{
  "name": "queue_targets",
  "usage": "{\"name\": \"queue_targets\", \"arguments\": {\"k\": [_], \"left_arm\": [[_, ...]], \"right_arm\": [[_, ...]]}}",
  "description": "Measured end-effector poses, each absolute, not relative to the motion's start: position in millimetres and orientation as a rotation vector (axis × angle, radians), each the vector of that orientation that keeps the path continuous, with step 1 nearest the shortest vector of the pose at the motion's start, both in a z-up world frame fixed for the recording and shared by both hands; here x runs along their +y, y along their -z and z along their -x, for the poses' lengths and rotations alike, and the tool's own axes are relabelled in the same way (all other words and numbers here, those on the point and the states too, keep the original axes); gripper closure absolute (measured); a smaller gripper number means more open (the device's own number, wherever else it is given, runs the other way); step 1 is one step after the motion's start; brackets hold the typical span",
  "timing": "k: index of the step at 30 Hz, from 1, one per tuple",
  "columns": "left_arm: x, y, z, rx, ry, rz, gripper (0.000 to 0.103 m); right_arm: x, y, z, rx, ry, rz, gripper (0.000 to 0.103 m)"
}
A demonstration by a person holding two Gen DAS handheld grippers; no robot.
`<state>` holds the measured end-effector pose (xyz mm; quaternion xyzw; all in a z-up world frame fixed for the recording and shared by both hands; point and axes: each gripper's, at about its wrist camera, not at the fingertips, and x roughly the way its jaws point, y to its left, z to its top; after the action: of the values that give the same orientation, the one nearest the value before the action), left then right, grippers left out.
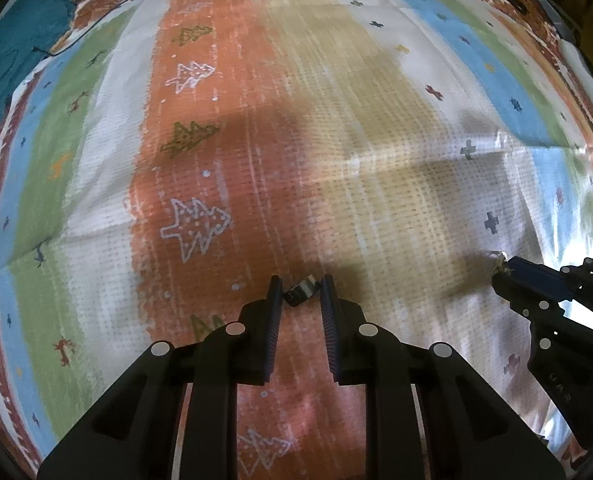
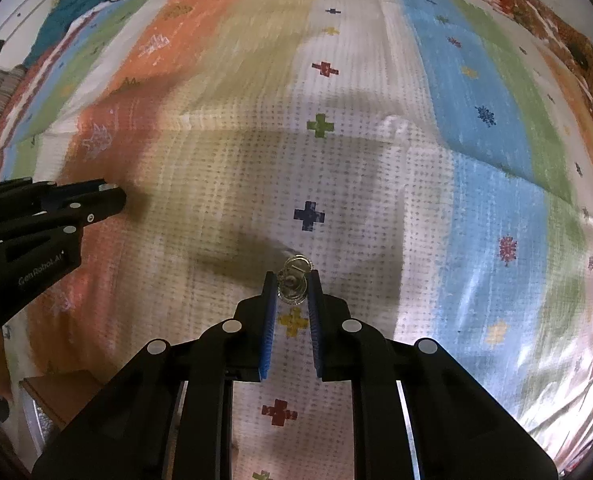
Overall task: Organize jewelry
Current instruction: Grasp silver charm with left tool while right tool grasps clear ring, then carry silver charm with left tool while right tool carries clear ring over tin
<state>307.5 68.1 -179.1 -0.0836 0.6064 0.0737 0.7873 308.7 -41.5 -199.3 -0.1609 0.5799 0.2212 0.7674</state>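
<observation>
your left gripper (image 1: 299, 289) has its jaws drawn in around a dark metal ring (image 1: 301, 291), a wide shiny band that sits tilted between the tips, low over the orange stripe of the patterned cloth (image 1: 336, 128). the band touches the left fingertip; whether the right fingertip presses it too you cannot tell from this angle, though the gap is only as wide as the ring.

your right gripper (image 2: 291, 284) has its jaws closed on a small sparkly earring (image 2: 292, 282), a silvery round piece with a loop at the top that pokes out beyond the tips. the blue pads (image 2: 267, 320) clamp it from both sides. it hangs over the white stripe of the cloth, between a dark blue cross (image 2: 309, 216) and a yellow cross (image 2: 293, 321) printed there.

in the left wrist view the right gripper comes in from the right edge, with the glinting earring at its tip, well apart from the ring. in the right wrist view the left gripper enters from the left edge over the orange stripe; the ring is hidden there behind its fingers.

a teal cloth (image 1: 20, 52) lies at the far left corner, with a thin black cable (image 1: 96, 28) running beside it. the striped cloth is creased, and both tools cast soft shadows on it.
</observation>
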Motion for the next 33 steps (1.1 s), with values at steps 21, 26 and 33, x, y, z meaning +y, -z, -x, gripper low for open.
{"name": "queue_targets", "arguments": {"k": [21,26,33], "left_arm": [[60,96,-245,1.154,-0.142,0.218,0.084],[58,87,-231,1.137,-0.142,0.225,0.084],[48,72,-215,1.101,-0.122,0.224,0.084]], "right_arm": [[-66,132,-250,1.124,-0.536,0.278,0.087],[-69,127,-237,1.109,-0.540,0.280,0.087],[-71,118,-225,1.079,-0.549,0.284,0.087]]}}
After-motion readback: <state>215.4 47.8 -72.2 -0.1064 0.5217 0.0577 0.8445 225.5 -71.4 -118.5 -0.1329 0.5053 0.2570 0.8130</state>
